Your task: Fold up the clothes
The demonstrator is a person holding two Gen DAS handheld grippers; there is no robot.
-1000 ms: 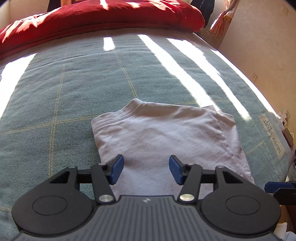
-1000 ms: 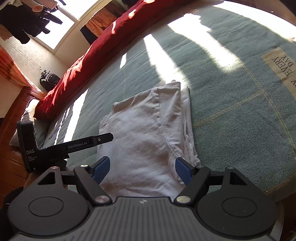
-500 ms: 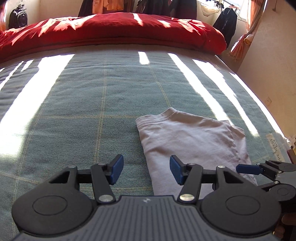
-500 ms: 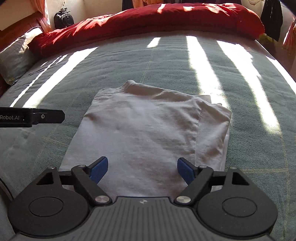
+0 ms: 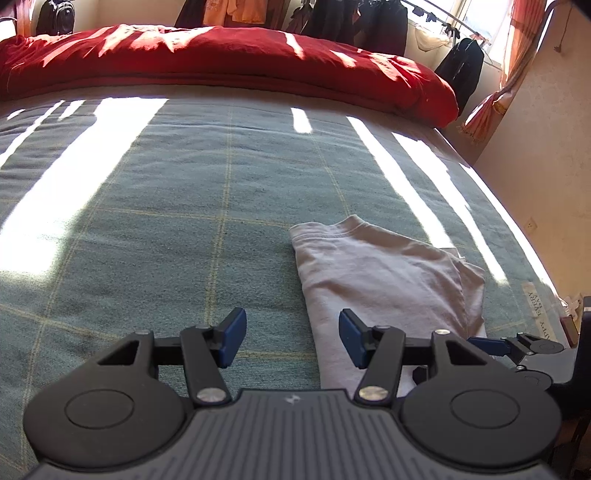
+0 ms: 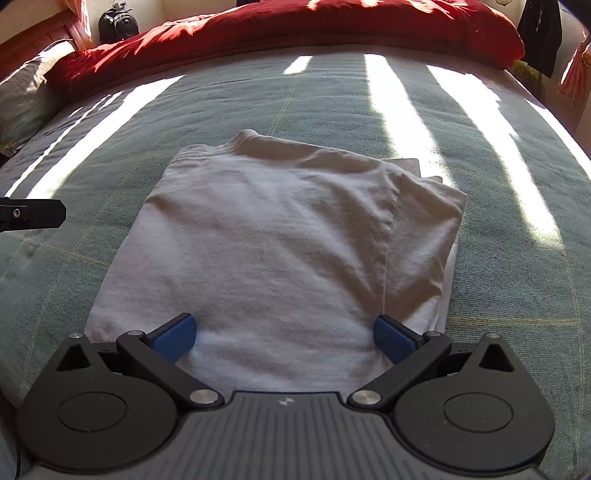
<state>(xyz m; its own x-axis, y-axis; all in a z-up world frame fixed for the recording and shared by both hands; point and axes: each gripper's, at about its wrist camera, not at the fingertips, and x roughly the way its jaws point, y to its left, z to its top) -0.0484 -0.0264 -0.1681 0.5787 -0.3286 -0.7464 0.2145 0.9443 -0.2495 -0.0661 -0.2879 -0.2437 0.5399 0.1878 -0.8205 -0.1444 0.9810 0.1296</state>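
A white T-shirt [image 6: 273, 243] lies folded into a rectangle on the green bedspread [image 6: 498, 166], its collar toward the far side and a folded sleeve layer along its right edge. My right gripper [image 6: 284, 338] hovers open over the shirt's near edge, nothing between its blue pads. In the left wrist view the same shirt [image 5: 384, 273] sits to the right. My left gripper [image 5: 291, 341] is open above the bedspread [image 5: 166, 221], just left of the shirt's near corner, holding nothing. The right gripper's finger [image 5: 491, 345] shows at the lower right there.
A red duvet [image 5: 221, 62] is bunched along the far side of the bed. Dark clothes [image 5: 373, 22] hang behind it near a window. A wall [image 5: 546, 147] runs along the right. A grey pillow [image 6: 26, 96] and a backpack [image 6: 118, 22] are at far left.
My left gripper has shifted left off the shirt, which now lies to its right. The right gripper has swung round and closed in on the shirt's near edge. Both stay open.
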